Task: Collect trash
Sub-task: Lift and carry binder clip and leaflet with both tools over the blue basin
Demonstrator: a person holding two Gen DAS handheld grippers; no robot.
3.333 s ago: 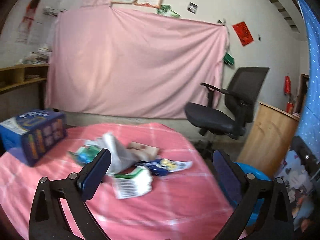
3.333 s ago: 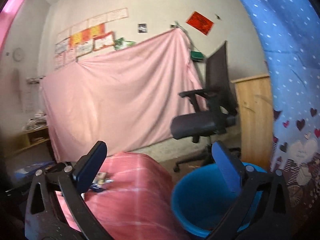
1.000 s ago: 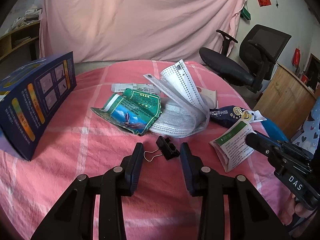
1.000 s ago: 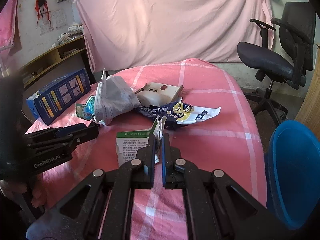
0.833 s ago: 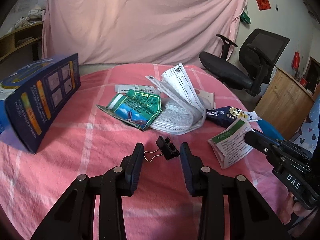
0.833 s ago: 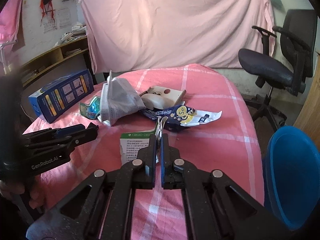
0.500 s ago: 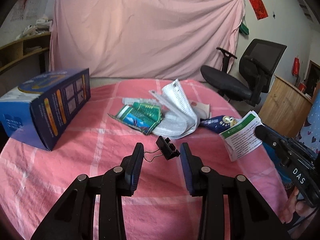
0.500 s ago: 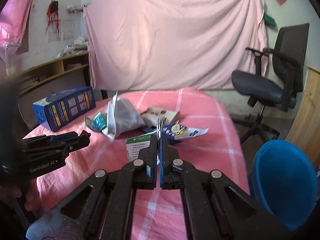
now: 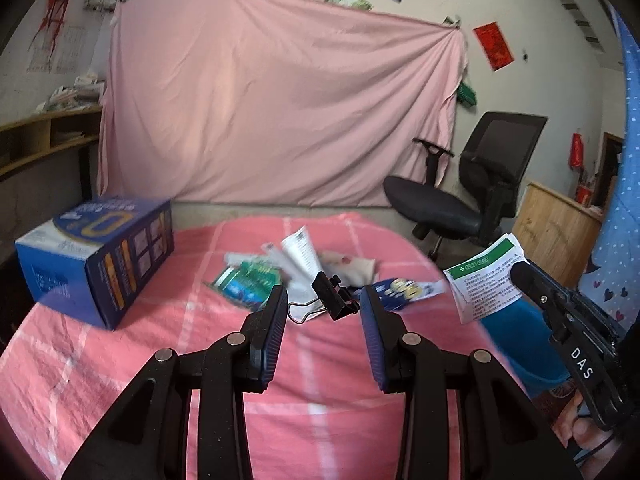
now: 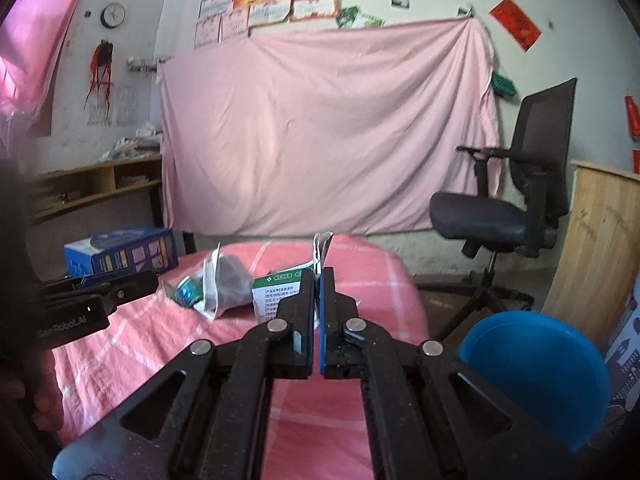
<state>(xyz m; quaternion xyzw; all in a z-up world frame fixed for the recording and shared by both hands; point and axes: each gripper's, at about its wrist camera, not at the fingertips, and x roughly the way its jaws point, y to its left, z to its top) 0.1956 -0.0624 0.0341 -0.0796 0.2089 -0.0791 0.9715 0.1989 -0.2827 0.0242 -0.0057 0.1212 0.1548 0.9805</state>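
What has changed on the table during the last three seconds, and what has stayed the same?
Both hand-held grippers went from open and empty to holding trash. The left hand-held gripper took the binder clip and lifted it off the table. The right hand-held gripper pinched the green-and-white packet and raised it. The blue box, remaining wrappers and blue bin stayed in place.

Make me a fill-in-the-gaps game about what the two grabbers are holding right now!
1. The left gripper holds a black binder ____.
2. The right gripper is shut on a white packet with a ____ stripe.
3. The bin by the table is coloured ____.
4. The big blue box sits on the ____ cloth.

Missing words: clip; green; blue; pink
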